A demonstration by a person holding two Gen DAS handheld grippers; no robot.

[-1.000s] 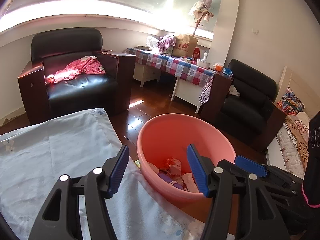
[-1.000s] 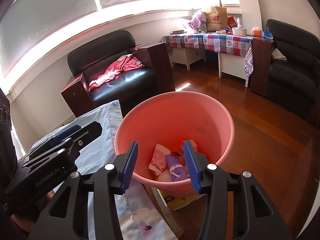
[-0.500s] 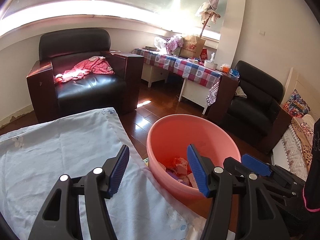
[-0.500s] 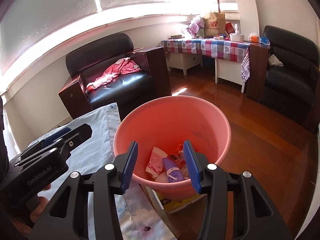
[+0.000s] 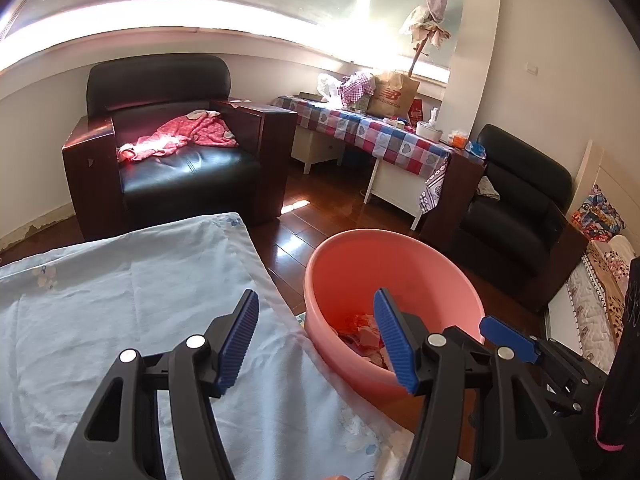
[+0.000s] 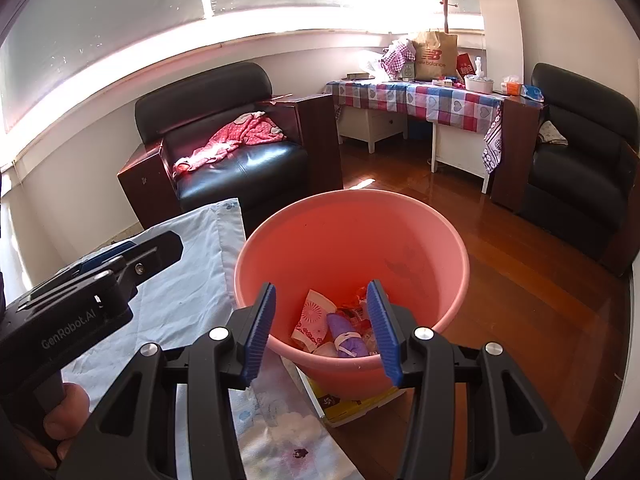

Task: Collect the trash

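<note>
Trash (image 6: 340, 330), crumpled paper and plastic, fills round pink basin (image 6: 424, 236).

Pink basin (image 6: 424, 240); pale blue sheet (image 5: 120, 280); checked tablecloth (image 6: 420, 98); black armchair (image 5: 168, 128).

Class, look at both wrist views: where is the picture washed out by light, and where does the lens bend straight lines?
Left wrist view: the window band is blown out white and its sill curves; sun glints on the floor. Right wrist view: the same window glares and bows, and dark corners frame the picture.
</note>
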